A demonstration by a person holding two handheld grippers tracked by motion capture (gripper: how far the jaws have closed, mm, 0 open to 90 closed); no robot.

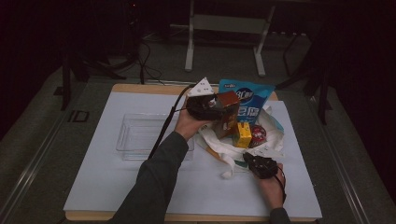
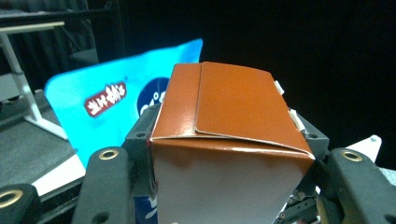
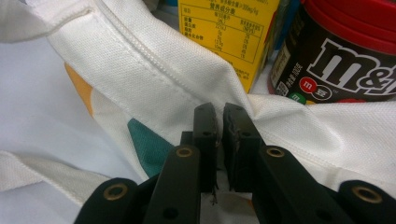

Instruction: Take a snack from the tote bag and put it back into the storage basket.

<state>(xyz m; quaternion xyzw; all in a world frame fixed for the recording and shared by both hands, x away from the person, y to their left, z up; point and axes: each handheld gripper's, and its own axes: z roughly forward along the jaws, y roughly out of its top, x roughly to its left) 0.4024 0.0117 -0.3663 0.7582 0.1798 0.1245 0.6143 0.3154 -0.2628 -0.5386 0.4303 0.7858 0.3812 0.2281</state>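
Landmark: white cloth tote bag (image 1: 268, 149), lying open on the white board (image 1: 116, 182).
Your left gripper (image 1: 219, 103): raised over the bag's far-left side, jaws clamped on the brown-topped carton (image 1: 229, 99), one jaw on each side wall.
Carton: off the table, above the bag mouth; in the left gripper view its brown folded top (image 2: 233, 105) faces the camera, white wall below it.
Your right gripper (image 1: 256, 163): at the bag's near edge, jaws pressed nearly together, pinching a fold of the bag's rim (image 3: 224, 100).
Yellow carton (image 1: 243, 134): upright inside the bag, just beyond the pinched rim.
M&M's tub (image 1: 258, 135): inside the bag, just right of the yellow carton, red lid.
Blue snack pouch (image 1: 245, 95): standing at the bag's far side, behind the lifted carton.
Clear plastic tray (image 1: 135, 135): left of the bag, well apart, under your left forearm.
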